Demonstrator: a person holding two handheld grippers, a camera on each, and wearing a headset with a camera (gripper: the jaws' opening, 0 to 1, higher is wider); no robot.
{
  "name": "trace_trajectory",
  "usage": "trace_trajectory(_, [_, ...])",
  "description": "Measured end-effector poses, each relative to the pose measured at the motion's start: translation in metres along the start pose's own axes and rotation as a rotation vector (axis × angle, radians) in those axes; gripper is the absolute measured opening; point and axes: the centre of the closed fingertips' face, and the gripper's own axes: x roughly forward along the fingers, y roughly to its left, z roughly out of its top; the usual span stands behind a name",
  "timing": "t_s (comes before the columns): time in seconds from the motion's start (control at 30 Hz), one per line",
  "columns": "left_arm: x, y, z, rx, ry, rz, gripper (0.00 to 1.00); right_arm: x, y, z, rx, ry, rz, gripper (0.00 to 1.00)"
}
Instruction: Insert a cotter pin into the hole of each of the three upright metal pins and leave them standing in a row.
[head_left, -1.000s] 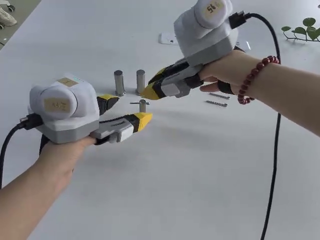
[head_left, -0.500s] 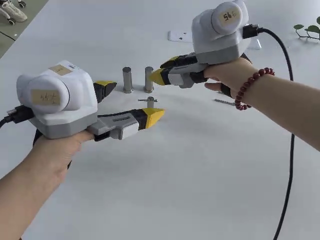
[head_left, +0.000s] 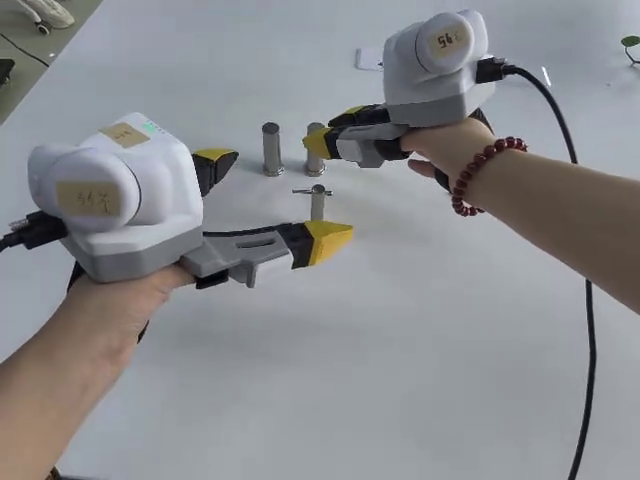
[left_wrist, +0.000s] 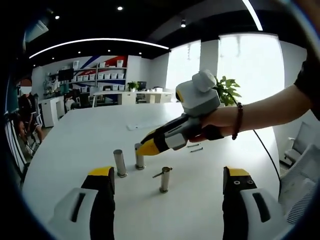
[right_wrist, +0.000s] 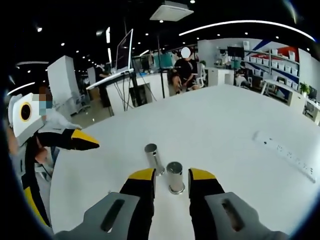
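Pointing at the bare upright pin (right_wrist: 175, 179) standing on the table (head_left: 400, 350) just ahead between its narrowly parted, empty jaws, the right tool (head_left: 320, 143) was nearer it (the left tool (head_left: 275, 200), wide and empty, hung by the cotter-pinned pin (head_left: 317, 203)).

Left gripper (head_left: 275, 200) low and near, held level in left hand (head_left: 125, 295), jaws spread wide. Right gripper (head_left: 330, 130) farther off, pointing left, jaws narrow but parted (the right gripper view shows a gap between them). Right hand (head_left: 450, 145) grips from below; right forearm (head_left: 560, 215) extends from the right.
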Motion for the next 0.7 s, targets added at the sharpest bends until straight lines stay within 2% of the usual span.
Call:
trace_trajectory(0.13, [0.0,0.001,-0.002,0.006,0.009,0.005,0.94,0.006,0.003,-0.002,-0.021,0.012,-0.003,0.19])
trace_trajectory(0.37, [-0.001,0.002,-0.003,0.002,0.009,0.0,0.99,0.015,0.001,-0.001,-0.017,0.004,-0.005,0.13])
trace_trajectory(0.6, [-0.002,0.0,-0.008,0.007,0.027,-0.016,0.99,0.019,-0.008,-0.001,-0.004,-0.013,-0.017,0.1])
trace_trajectory(0.7, [-0.002,-0.002,-0.008,0.008,0.025,-0.024,0.99,0.017,-0.007,-0.002,-0.026,-0.015,-0.022,0.09])
